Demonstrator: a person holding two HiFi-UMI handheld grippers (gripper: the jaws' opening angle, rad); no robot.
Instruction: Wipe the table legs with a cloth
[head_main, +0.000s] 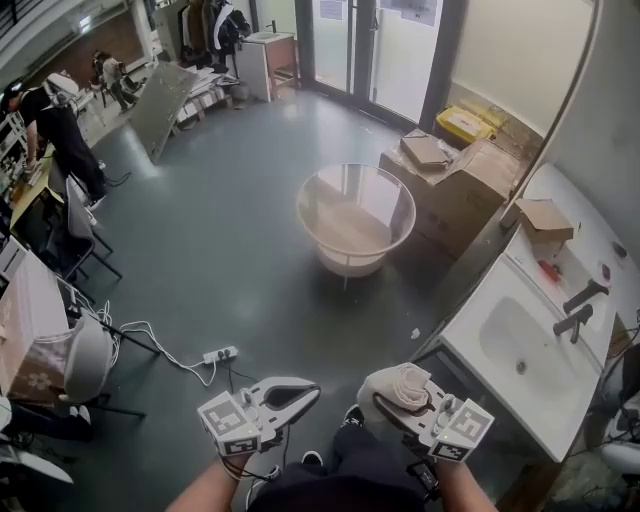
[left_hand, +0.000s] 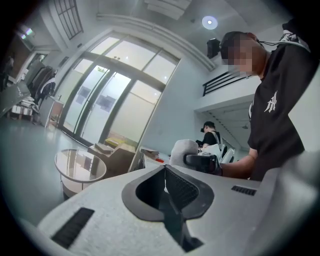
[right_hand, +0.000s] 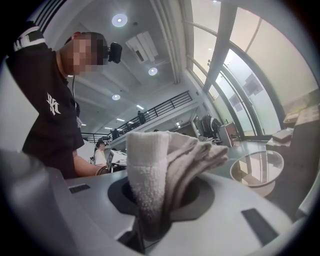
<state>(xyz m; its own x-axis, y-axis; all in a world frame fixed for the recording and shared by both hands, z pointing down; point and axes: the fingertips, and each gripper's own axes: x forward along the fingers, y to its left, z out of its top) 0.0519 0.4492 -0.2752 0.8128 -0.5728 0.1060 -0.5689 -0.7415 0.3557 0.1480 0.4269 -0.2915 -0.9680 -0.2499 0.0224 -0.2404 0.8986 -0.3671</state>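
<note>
Right gripper (right_hand: 150, 220): jaws closed on a folded off-white cloth (right_hand: 155, 165). It stands up out of the jaws in a thick wad, looped pile toward the camera, folds leaning to the right. Left gripper (left_hand: 165, 192): jaws together, ribbed pads meeting, nothing between them. The head view places both grippers side by side at the bottom edge, apart from each other, with the cloth bundled at the tip of the right one.

Only the left gripper view shows the right gripper from the side, cloth uppermost. My black shirt is behind it and a person in a dark cap (left_hand: 210, 134) stands farther back. Only the right gripper view shows ceiling lamps (right_hand: 119, 20) and a railed upper gallery (right_hand: 160, 107). Only the head view shows the grey floor (head_main: 230, 250). On it a white power strip (head_main: 222, 354) with its cable lies just ahead of the left gripper. A white sink (head_main: 520, 350) is to my right, with cardboard boxes (head_main: 460, 190) beyond it.

Round glass-topped table (head_main: 355, 215): stands on the open floor well ahead of both grippers, just beside the boxes and well apart from the cloth. All three views show it. One thin leg (head_main: 346, 283) shows below it in the head view; the other legs I cannot make out.
</note>
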